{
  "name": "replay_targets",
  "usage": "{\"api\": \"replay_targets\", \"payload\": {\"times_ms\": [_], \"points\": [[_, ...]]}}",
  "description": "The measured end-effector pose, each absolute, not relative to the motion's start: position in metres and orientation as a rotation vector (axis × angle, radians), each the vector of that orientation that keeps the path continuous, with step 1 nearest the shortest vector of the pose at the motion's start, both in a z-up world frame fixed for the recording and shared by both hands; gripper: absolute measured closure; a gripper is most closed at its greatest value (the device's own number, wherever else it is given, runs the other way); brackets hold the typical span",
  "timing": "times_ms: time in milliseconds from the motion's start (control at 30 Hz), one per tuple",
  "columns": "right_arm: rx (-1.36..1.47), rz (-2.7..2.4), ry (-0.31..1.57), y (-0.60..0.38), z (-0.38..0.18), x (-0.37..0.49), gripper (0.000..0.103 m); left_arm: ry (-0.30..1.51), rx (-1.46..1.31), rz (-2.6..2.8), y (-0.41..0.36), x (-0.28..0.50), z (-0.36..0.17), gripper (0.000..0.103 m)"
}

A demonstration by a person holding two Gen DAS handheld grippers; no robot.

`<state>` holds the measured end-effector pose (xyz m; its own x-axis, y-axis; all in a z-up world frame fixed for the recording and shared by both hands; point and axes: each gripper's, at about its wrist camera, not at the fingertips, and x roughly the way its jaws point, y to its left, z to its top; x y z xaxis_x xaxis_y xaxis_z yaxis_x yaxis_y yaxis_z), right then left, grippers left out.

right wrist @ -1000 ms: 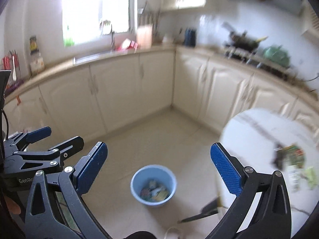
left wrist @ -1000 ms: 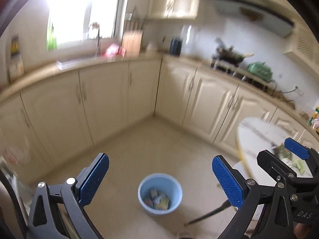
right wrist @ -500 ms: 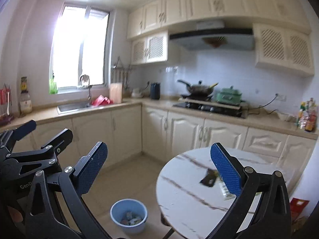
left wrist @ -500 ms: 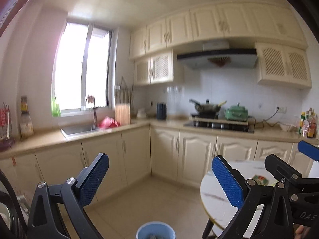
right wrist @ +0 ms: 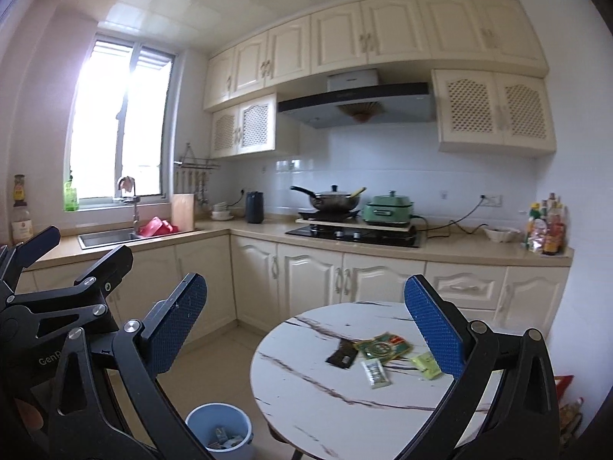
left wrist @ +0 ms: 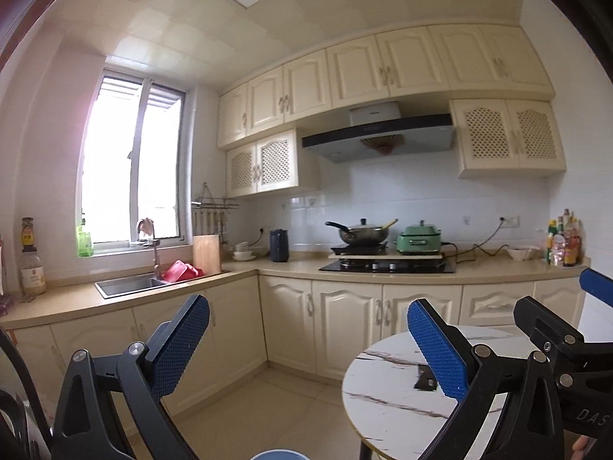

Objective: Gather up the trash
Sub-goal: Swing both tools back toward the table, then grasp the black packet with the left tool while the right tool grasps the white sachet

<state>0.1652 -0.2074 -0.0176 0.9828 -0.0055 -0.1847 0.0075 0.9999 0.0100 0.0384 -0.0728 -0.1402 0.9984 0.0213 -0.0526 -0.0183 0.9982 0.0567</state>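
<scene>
Wrappers (right wrist: 383,347) lie flat on our round marble table (right wrist: 306,395): light, thin, slippery, best pinched at a raised edge. Left gripper (left wrist: 308,339) and right gripper (right wrist: 304,318) both gape wide, empty.

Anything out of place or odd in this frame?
Only the expected litter: four wrappers lie scattered on the round marble table, including a black packet and a green one. Nothing looks spilled or damaged.

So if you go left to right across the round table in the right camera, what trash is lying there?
On the marble table: black wrapper → pale sachet → big green packet → small yellow-green sachet.
</scene>
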Motion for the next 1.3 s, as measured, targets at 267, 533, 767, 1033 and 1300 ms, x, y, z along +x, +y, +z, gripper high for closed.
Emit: {"api": "replay_targets", "payload": {"times_ms": [267,533,767,1033,1300], "points": [[0.022,-0.076,0.198,-0.239,-0.022,0.159,0.0,0.072,0.081,-0.045,-0.071,0.062,-0.117,0.001],[0.056,-0.12,0.249,-0.27,-0.044,0.178,0.0,0.17,0.107,-0.134,-0.083,0.117,-0.091,0.001],[0.093,-0.136,0.372,-0.3,-0.089,0.216,0.0,0.387,0.116,-0.254,-0.104,0.197,-0.104,0.001],[0.159,-0.169,0.573,-0.342,-0.162,0.277,0.0,0.652,0.118,-0.355,-0.134,0.308,-0.128,0.001],[0.201,-0.202,0.737,-0.383,-0.22,0.342,0.0,0.832,0.206,-0.419,-0.177,0.42,-0.141,0.001]]}}
